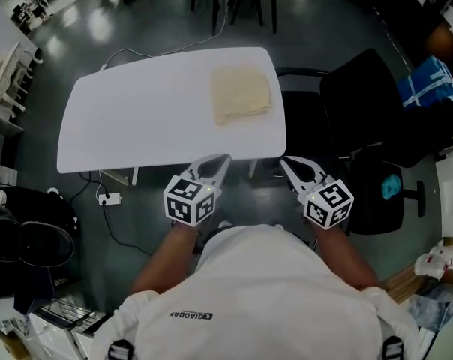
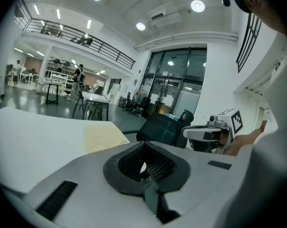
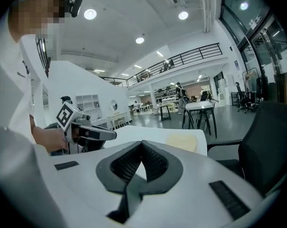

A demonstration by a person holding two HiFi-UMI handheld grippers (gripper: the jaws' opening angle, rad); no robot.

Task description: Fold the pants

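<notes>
The cream pants (image 1: 241, 94) lie folded into a small rectangle on the right part of the white table (image 1: 136, 118). Both grippers hang close to the person's body, just off the table's near edge and apart from the pants. My left gripper (image 1: 225, 159) is shut with nothing in it, and so is my right gripper (image 1: 284, 162). In the left gripper view the shut jaws (image 2: 144, 159) point over the table toward the pants (image 2: 103, 137), with the right gripper (image 2: 210, 133) beside them. In the right gripper view the closed jaws (image 3: 142, 161) face the pants (image 3: 184, 140), and the left gripper (image 3: 86, 132) shows at left.
A black office chair (image 1: 369, 103) stands right of the table, with a blue box (image 1: 429, 81) behind it. A cable and a power strip (image 1: 108, 199) lie on the floor under the table's near left corner. Another dark chair (image 1: 31, 242) sits at the left.
</notes>
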